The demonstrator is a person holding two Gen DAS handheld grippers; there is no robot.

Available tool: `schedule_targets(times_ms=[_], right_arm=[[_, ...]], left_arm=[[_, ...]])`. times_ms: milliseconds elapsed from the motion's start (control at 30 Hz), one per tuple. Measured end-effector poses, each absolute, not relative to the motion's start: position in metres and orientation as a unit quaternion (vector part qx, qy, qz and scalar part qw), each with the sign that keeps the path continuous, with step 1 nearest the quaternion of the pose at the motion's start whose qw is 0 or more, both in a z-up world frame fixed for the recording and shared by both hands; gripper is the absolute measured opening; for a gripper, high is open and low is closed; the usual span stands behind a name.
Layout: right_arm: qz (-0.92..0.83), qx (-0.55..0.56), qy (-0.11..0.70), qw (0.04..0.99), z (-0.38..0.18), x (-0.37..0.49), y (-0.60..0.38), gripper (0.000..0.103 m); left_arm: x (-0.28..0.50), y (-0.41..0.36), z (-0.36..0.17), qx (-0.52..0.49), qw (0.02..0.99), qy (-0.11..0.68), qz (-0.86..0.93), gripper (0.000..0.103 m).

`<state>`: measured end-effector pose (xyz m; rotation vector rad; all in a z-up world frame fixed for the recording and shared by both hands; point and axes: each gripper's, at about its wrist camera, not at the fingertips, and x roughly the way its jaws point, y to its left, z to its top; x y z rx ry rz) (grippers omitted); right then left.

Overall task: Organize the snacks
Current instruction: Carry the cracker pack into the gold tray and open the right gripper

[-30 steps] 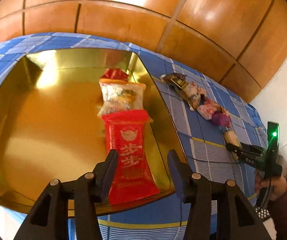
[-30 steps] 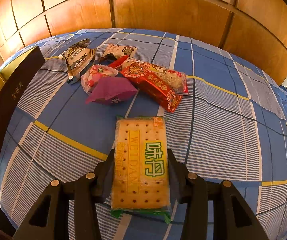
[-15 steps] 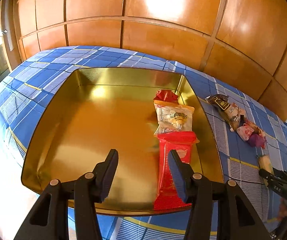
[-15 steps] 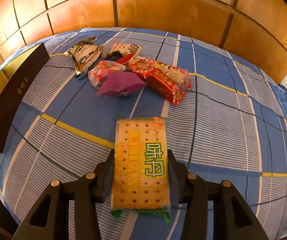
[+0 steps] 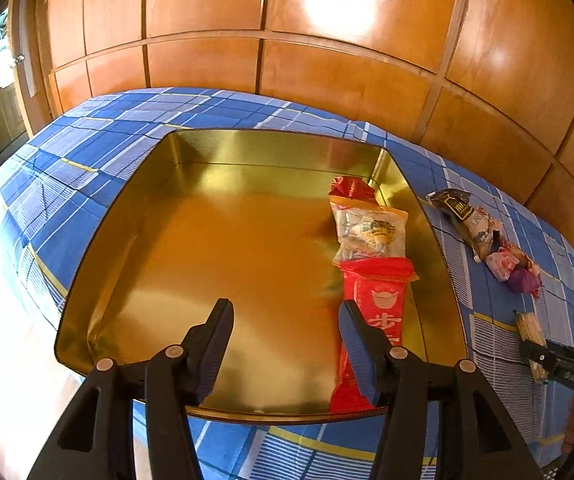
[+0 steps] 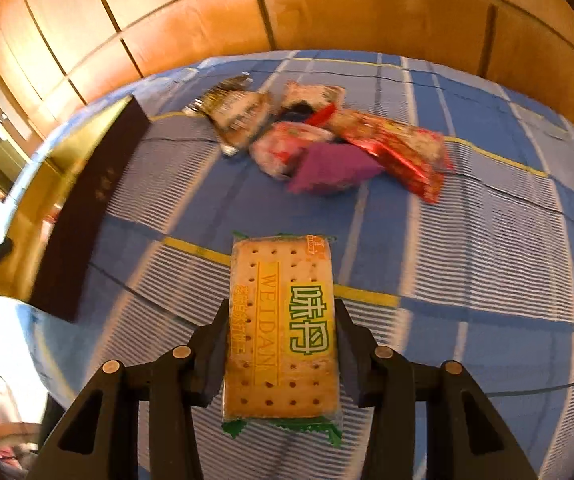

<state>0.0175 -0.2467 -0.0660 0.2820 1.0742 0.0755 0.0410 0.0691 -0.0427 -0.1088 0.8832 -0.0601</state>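
Note:
A gold tin tray [image 5: 207, 264] lies on the blue plaid cloth. Along its right side lie a long red packet [image 5: 371, 320], a clear candy bag [image 5: 371, 230] and a small red packet [image 5: 351, 189]. My left gripper [image 5: 285, 320] is open and empty above the tray's near part. My right gripper [image 6: 281, 324] is shut on a cracker packet [image 6: 283, 328] and holds it above the cloth. It also shows at the right in the left wrist view [image 5: 531, 340]. The tray's dark outer side [image 6: 87, 208] is at the left in the right wrist view.
A pile of loose snacks lies on the cloth beyond the cracker packet: a purple packet [image 6: 331, 168], a red packet [image 6: 403, 152], a pink bag [image 6: 283, 148] and a dark packet [image 6: 235, 114]. Wooden wall panels [image 5: 327, 60] stand behind the cloth.
My left gripper has drawn back and to the left from the long red packet, which stays in the tray. My right gripper has lifted the cracker packet and swung toward the tray.

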Motion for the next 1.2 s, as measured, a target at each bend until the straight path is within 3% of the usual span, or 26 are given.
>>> schedule_targets(times_ms=[400, 633, 833, 1200], right_arm=[[0.188, 0.079, 0.451, 0.869, 0.013, 0.081, -0.126, 0.047], [0.222, 0.069, 0.499, 0.835, -0.003, 0.142, -0.038, 0.047], [0.224, 0.091, 0.539, 0.807, -0.042, 0.171, -0.019, 0.050], [0.225, 0.127, 0.494, 0.830, -0.014, 0.141, -0.048, 0.050]], left_arm=[[0.040, 0.098, -0.036, -0.068, 0.912, 0.405, 0.006, 0.056], [0.040, 0.114, -0.042, -0.082, 0.907, 0.412, 0.017, 0.056], [0.041, 0.121, -0.048, -0.090, 0.903, 0.419, 0.019, 0.056], [0.039, 0.113, -0.044, -0.082, 0.905, 0.416, 0.012, 0.056]])
